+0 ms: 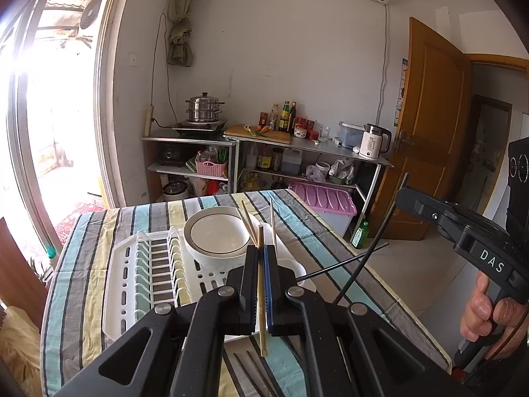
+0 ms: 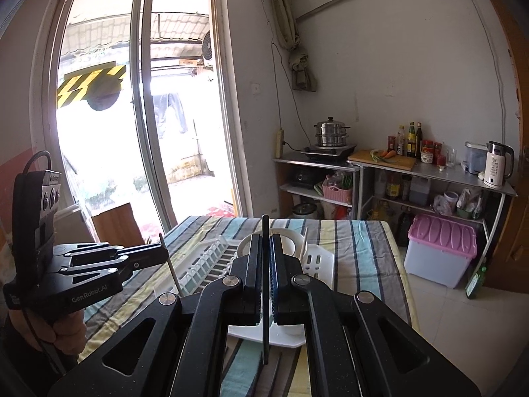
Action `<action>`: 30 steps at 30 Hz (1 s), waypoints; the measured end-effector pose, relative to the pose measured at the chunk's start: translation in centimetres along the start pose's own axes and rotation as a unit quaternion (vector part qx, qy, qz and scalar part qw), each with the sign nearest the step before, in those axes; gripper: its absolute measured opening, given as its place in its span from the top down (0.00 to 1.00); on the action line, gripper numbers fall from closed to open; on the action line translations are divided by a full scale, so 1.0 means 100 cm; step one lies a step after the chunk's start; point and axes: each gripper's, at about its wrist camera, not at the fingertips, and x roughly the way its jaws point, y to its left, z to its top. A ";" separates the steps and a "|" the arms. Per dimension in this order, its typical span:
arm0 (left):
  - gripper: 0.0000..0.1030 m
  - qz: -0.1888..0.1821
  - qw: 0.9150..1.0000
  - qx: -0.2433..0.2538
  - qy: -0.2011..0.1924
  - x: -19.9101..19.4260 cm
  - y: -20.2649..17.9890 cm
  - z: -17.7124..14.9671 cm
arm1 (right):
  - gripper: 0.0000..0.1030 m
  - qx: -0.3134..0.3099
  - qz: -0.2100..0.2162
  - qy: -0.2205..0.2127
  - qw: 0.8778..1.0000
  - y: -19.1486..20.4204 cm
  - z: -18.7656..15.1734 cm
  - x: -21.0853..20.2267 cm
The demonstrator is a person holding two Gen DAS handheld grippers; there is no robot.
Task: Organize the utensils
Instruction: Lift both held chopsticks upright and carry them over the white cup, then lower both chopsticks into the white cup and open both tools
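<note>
Chopstick [image 1: 261,284] clamped in left tool [image 1: 261,248]

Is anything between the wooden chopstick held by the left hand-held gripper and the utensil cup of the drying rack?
Nothing visible blocks it. The left hand-held gripper holds the wooden chopstick above the white drying rack, with the utensil cup just ahead. Other chopsticks already stand by the bowl, leaving the cup's opening free.
</note>
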 end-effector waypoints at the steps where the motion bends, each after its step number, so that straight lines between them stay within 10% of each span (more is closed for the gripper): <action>1: 0.97 -0.002 1.000 0.003 -0.002 0.003 -0.002 0.005 | 0.96 0.002 -0.002 -0.001 1.000 -0.002 0.003 0.002; 16: 0.97 -0.023 0.999 -0.004 -0.021 0.055 -0.013 0.065 | 0.96 0.025 -0.014 -0.020 0.999 -0.034 0.036 0.033; 30: 0.97 -0.029 0.999 -0.026 0.011 0.121 0.000 0.050 | 0.96 0.043 -0.034 0.002 0.998 -0.060 0.025 0.071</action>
